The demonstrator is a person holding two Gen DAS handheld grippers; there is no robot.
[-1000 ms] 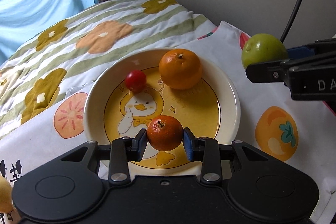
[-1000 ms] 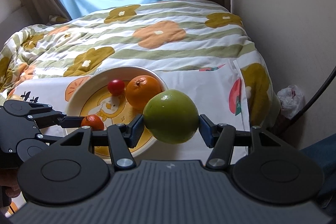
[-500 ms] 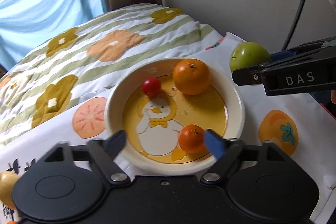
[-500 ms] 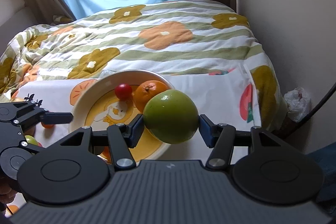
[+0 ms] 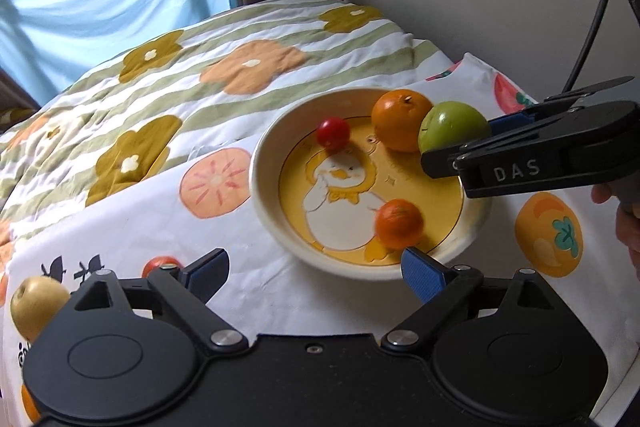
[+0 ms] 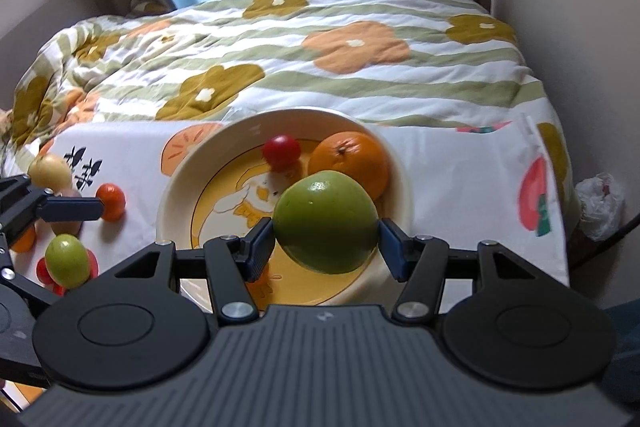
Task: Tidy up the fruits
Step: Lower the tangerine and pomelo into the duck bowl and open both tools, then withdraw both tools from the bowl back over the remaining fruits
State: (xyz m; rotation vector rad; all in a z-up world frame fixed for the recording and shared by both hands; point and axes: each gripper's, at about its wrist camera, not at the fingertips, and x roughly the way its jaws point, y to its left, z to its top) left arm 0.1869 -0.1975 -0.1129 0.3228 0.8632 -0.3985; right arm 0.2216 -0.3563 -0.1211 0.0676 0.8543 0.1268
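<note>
Released: small mandarin point(image 5: 399, 223) now loose in plate point(image 5: 262, 195); left tongs point(image 5: 316, 273) just opened, empty. Right tongs point(image 6: 326, 241) clamp green apple point(image 6: 326, 227); dropped, it may knock fruit.

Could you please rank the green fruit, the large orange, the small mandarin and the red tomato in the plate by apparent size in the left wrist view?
1. Large orange and green fruit: alike, unranked.
2. Small mandarin.
3. Red tomato.

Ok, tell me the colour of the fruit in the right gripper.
Green, clearest in the right wrist view.
</note>
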